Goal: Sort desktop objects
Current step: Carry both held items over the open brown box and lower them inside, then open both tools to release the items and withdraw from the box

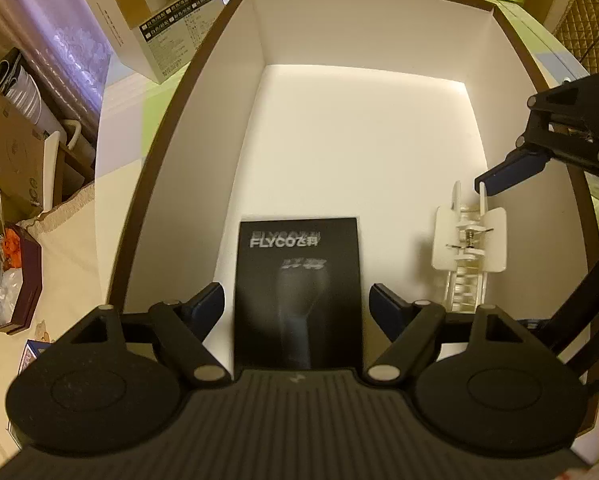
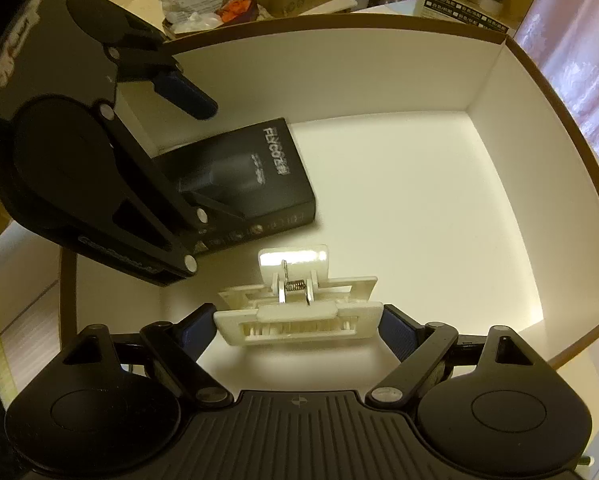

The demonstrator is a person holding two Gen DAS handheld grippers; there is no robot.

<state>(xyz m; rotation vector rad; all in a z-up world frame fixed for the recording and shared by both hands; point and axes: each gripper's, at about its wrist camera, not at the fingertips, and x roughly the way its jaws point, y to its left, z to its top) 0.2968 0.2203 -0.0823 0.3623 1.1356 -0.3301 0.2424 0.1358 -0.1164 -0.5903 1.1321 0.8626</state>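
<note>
**Clip and razor box over the open carton**

Cluttered with cardboard boxes and a tray of odds and ends, the pale table (image 1: 79,240) carries a large white-lined carton (image 1: 363,136) with a brown rim, and both tongs hang over it.

From the right wrist view, the white hair clip (image 2: 299,312) lies crosswise between the fingers of the right tongs (image 2: 299,326), long axis running finger to finger, spring hinge and paddle handles pointing away from the camera. The blue pads sit at either end of it; the tongs look partly closed and appear to touch the clip, though whether they grip it or have just let go cannot be told. The clip is above or on the carton floor, near its right wall in the left wrist view.

Just beside it, toward the left tongs (image 1: 297,304), the black FLYCO box (image 1: 297,292) lies flat on the carton floor. Its long axis runs straight ahead of the left tongs, which stand wide open, straddling its near end and holding nothing.

The right tongs are clearly nearer the clip; any release or lift there would likely be theirs.
</note>
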